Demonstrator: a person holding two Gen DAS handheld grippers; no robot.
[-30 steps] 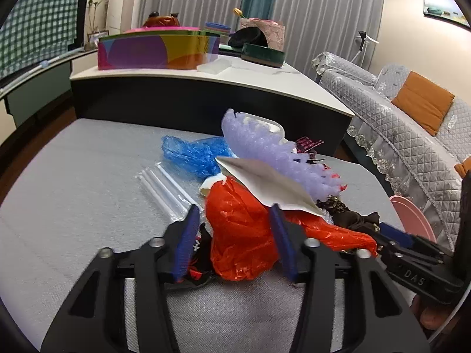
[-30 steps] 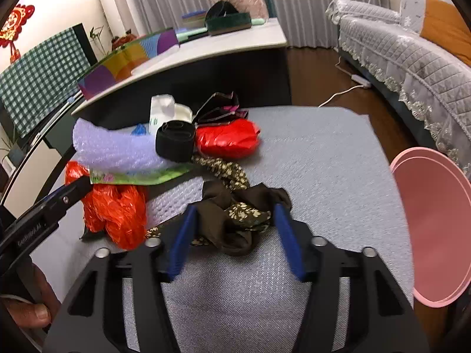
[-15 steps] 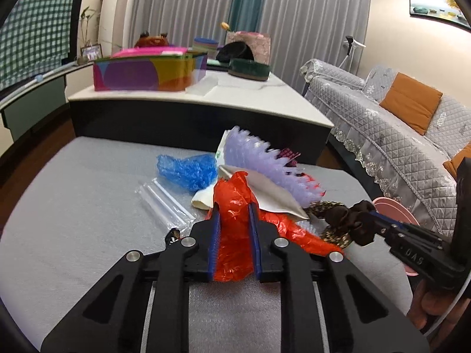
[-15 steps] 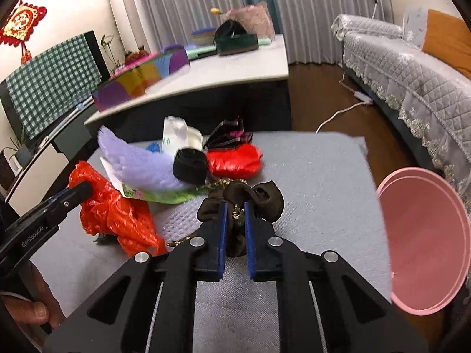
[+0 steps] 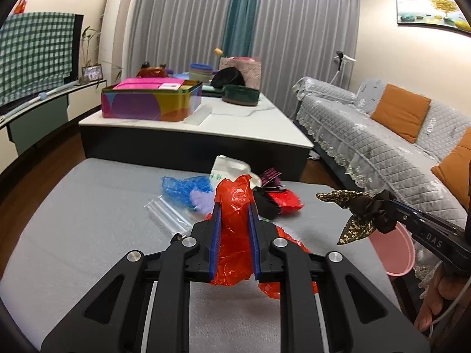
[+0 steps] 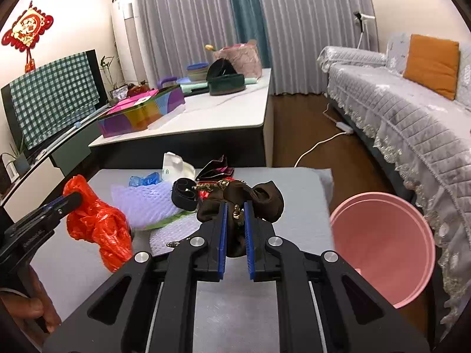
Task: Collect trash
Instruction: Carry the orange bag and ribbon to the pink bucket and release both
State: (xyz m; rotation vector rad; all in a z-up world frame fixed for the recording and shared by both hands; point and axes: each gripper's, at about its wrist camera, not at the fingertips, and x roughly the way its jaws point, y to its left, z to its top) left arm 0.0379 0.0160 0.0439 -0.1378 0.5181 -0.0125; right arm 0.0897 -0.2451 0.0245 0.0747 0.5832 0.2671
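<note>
We have just lifted both catches off the mat, left gripper (image 5: 234,220) clamped on the red bag (image 5: 235,206), right gripper (image 6: 235,220) on the brown cloth (image 6: 259,197), ready for the pink bin (image 6: 382,247) beside it.

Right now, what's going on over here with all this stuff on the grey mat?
A person is clearing trash with a handheld gripper in each hand. The left gripper is shut on a red plastic bag, and the right gripper is shut on a dark brown floral cloth; both are lifted off the grey mat. A pink bin stands open by the mat's right edge. Blue plastic, foam netting and other scraps remain.
</note>
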